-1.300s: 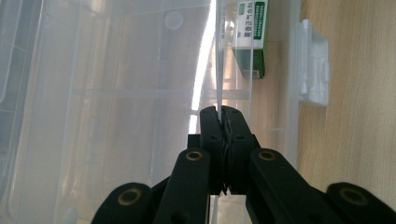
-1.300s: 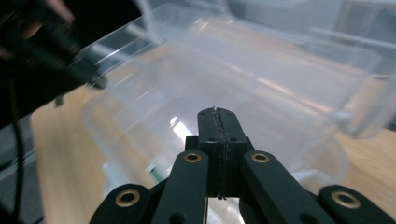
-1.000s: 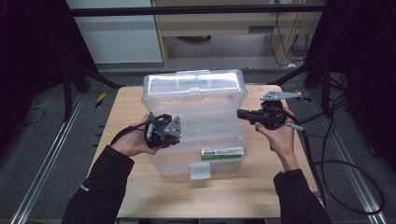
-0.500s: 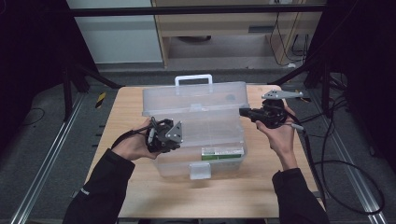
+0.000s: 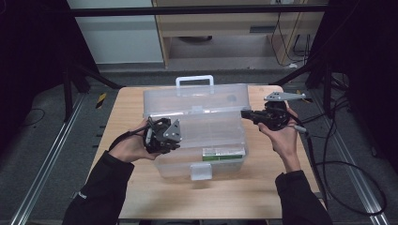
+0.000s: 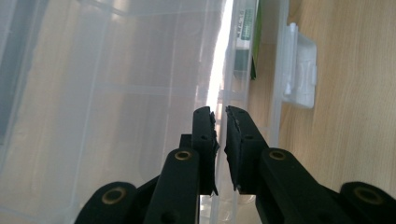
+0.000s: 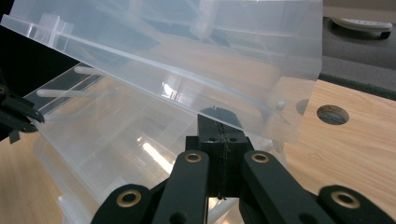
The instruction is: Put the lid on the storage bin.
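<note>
sleeves (image 5: pixel 105 187): black | fingers (image 6: pixel 204 140): black, brass rivets | plate (image 5: pixel 284 96): grey | cables: black

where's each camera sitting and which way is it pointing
High view: above the person's side, looking forward and down at the table; both forearms, the left claw and right claw flank the clear plastic box.
Left gripper view: rides the left claw, looking along the box's front wall toward its latch; jaws slightly apart.
Right gripper view: rides the right claw, facing the raised lid; jaws together.
Shared: all three views show the box.
</note>
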Motion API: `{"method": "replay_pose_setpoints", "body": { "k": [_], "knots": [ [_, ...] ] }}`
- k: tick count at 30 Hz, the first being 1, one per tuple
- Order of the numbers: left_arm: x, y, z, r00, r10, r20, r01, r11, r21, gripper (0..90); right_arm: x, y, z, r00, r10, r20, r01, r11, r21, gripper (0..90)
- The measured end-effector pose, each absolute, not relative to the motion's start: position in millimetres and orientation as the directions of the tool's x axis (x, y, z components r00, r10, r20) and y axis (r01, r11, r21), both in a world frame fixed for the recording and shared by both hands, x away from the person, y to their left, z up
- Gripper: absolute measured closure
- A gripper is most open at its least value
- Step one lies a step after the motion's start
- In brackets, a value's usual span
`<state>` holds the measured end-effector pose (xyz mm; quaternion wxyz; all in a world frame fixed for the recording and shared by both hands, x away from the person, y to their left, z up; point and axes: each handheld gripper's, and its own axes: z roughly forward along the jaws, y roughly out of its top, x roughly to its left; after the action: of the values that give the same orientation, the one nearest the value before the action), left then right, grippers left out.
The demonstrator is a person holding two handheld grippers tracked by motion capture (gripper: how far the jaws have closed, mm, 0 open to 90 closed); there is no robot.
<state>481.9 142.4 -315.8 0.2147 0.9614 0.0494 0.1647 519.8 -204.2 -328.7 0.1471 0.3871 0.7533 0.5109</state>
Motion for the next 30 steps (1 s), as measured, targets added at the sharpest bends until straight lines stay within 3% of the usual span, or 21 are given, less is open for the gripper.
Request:
{"method": "replay_pose_setpoints", "body": {
  "k": [30],
  "knots": [
    [465,183,-312,0.916,0.277,0.289,0.093,-0.849,0.52,77.4,502,-205,-343,-0.665,0.73,0.158,0.442,0.215,0.871,90.0]
  ]
}}
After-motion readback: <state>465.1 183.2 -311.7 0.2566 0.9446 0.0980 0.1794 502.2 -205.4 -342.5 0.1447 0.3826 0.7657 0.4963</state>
